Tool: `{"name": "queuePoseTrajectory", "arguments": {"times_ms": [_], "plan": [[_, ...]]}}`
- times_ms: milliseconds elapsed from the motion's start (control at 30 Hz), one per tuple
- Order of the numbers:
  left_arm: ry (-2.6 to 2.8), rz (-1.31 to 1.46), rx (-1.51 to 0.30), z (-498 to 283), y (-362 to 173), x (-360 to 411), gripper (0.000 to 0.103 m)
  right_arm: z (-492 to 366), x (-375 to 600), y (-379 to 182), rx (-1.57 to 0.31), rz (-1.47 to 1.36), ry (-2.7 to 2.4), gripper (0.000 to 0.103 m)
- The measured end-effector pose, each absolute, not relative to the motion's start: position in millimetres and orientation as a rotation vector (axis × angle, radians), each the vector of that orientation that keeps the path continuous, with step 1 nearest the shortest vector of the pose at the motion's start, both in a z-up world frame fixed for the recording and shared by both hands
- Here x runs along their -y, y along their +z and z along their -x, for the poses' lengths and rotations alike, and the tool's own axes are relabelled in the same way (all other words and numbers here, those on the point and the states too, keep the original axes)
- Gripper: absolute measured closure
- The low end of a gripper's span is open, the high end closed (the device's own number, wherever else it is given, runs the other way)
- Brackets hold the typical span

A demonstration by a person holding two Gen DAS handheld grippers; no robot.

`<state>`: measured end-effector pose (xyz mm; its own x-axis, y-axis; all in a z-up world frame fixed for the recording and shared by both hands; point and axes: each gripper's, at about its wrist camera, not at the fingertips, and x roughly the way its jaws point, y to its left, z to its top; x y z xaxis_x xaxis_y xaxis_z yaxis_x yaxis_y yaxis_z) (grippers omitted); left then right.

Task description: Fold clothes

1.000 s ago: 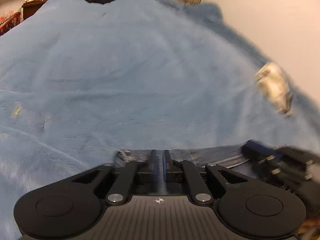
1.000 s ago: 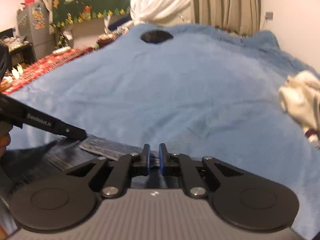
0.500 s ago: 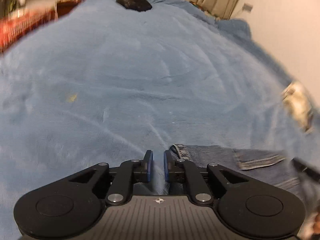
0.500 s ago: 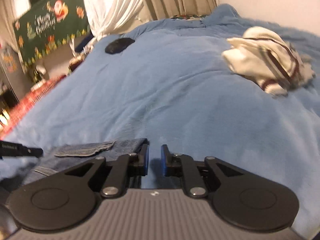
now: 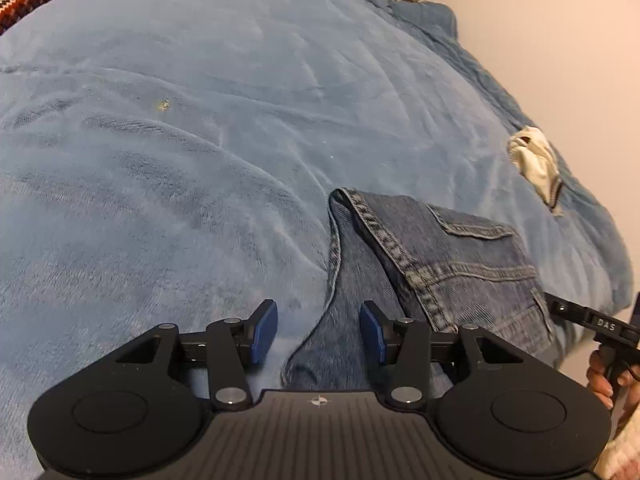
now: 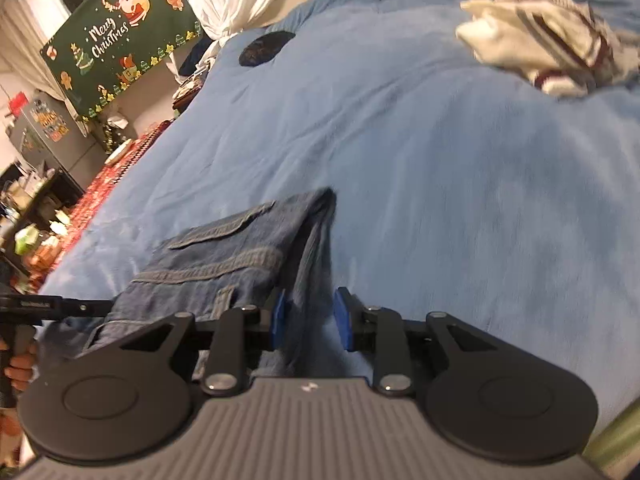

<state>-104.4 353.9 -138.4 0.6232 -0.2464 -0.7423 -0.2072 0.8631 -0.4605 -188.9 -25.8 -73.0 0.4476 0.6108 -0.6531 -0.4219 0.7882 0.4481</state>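
The jeans (image 5: 436, 264) lie folded on the blue blanket (image 5: 200, 140) that covers the bed, near its front edge, with a flapped pocket facing up and a stitched seam running along the top layer. Both claws sit at the near end of the jeans. The left claw (image 5: 318, 330) is spread wide, its blue pads (image 5: 264, 330) standing either side of the denim edge without pinching it. The right claw (image 6: 312, 320) is parted too, a little narrower, with a hanging strip of denim passing between its pads (image 6: 279, 318); I cannot tell whether the cloth touches them, but they are not closed on it.

Beyond the jeans, toward the wall, a cream garment with dark stripes (image 6: 548, 52) lies crumpled, well apart from them. A dark round patch (image 6: 266, 48) sits far up the blanket from the jeans.

To my eye the fold is laid down and the grip is off. For a clean finish, I would draw both claws straight back and low, away from the jeans, so no pad snags that loose strip and drags the top layer askew. The left layer stands up in a ridge beside the seam; a flat press along it would settle the stack before the cream garment is fetched.
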Motion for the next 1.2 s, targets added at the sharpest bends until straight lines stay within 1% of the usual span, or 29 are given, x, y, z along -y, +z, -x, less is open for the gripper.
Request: {"name": "queuePoseTrajectory", "arguments": {"times_ms": [100,133,167,200,233,267,400,533,600,633,700,767,800,867,933,1033,1133,1200], "plan": [[-0.053,0.574,-0.927,98.6,-142.5,-356.7,0.057,190.8,26.6,-73.9,-0.924,-0.262,0.649,0.070],[-0.069,0.585,-0.928,96.4,-143.8,-357.0,0.062,189.6,24.3,-73.9,-0.928,-0.272,0.654,0.071],[-0.083,0.600,-0.924,95.1,-145.1,-357.0,0.082,189.4,22.5,-74.1,-0.928,-0.274,0.656,0.076],[-0.080,0.598,-0.918,96.2,-143.3,-355.7,0.089,189.3,20.9,-74.2,-0.928,-0.275,0.656,0.085],[-0.074,0.593,-0.912,97.8,-141.0,-354.3,0.090,190.8,18.9,-73.9,-0.922,-0.267,0.656,0.093],[-0.068,0.587,-0.905,99.4,-138.7,-352.8,0.092,191.1,15.9,-72.5,-0.915,-0.259,0.651,0.095],[-0.054,0.574,-0.887,109.4,-132.8,-348.4,0.093,199.4,23.3,-54.5,-0.855,-0.245,0.658,0.100],[-0.044,0.563,-0.871,121.0,-128.2,-344.5,0.093,192.6,40.7,-50.4,-0.883,-0.246,0.664,0.100],[-0.038,0.557,-0.864,126.8,-125.8,-342.6,0.092,185.7,44.3,-57.1,-0.929,-0.238,0.661,0.093],[-0.036,0.555,-0.860,129.7,-124.7,-341.6,0.090,184.2,46.7,-58.4,-0.937,-0.260,0.660,0.092],[-0.031,0.549,-0.852,135.4,-122.4,-339.7,0.088,184.2,50.2,-57.7,-0.932,-0.278,0.656,0.085],[-0.025,0.544,-0.844,141.2,-120.1,-337.7,0.082,189.0,50.4,-53.0,-0.907,-0.249,0.654,0.071],[-0.023,0.541,-0.840,144.1,-118.9,-336.8,0.080,192.4,49.6,-50.5,-0.895,-0.228,0.655,0.069],[-0.025,0.522,-0.834,145.5,-115.2,-334.3,0.070,196.8,47.7,-47.6,-0.887,-0.196,0.663,0.060],[-0.042,0.495,-0.832,139.4,-110.4,-333.8,0.068,197.8,45.3,-47.2,-0.899,-0.176,0.680,0.060],[-0.068,0.496,-0.848,132.3,-110.7,-335.5,0.068,193.2,37.2,-49.0,-0.908,-0.134,0.677,0.060],[-0.080,0.478,-0.872,122.4,-118.4,-334.8,0.072,187.2,28.5,-49.8,-0.910,-0.102,0.695,0.061],[-0.078,0.471,-0.884,115.3,-123.3,-334.4,0.076,181.3,23.2,-49.8,-0.919,-0.084,0.706,0.066]]}}
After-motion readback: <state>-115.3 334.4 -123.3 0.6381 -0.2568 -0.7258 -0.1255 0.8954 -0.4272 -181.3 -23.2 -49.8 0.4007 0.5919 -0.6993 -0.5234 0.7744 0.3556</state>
